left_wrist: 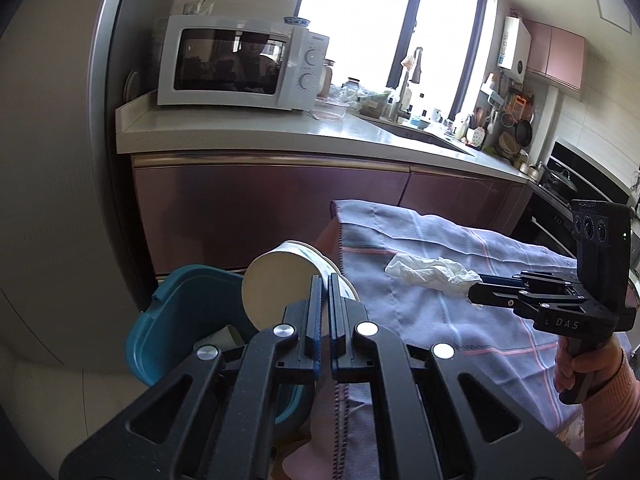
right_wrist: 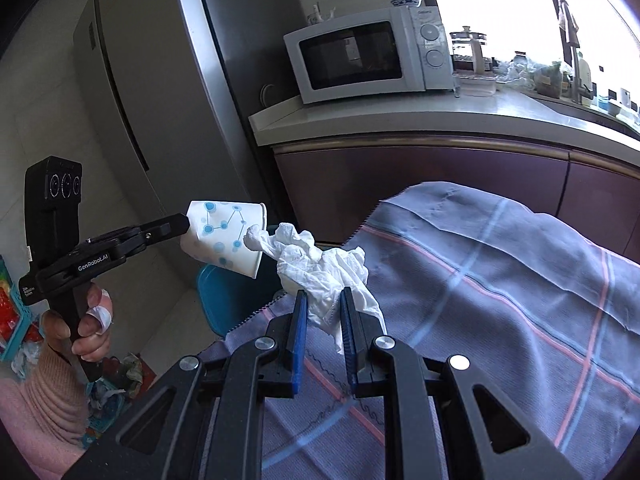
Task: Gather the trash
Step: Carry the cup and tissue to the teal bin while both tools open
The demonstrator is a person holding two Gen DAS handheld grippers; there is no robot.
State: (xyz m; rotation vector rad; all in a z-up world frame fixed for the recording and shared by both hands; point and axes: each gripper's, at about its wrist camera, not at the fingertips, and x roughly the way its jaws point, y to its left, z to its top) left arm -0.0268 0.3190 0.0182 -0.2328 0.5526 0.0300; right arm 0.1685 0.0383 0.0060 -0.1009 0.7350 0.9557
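Over the checked blue-grey tablecloth (right_wrist: 500, 264), your left gripper (left_wrist: 325, 280) pinches the crushable dotted white paper cup (right_wrist: 224, 236) by its wall and your right gripper (right_wrist: 323, 300) clamps the limp crumpled white tissue (right_wrist: 320, 268).

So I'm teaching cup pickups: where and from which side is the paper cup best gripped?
As the left gripper has it: pinch the thin wall at the cup's base end, coming from behind the base along its axis. The cup lies sideways with its mouth pointing away, and its body looks too wide for these narrow jaws.
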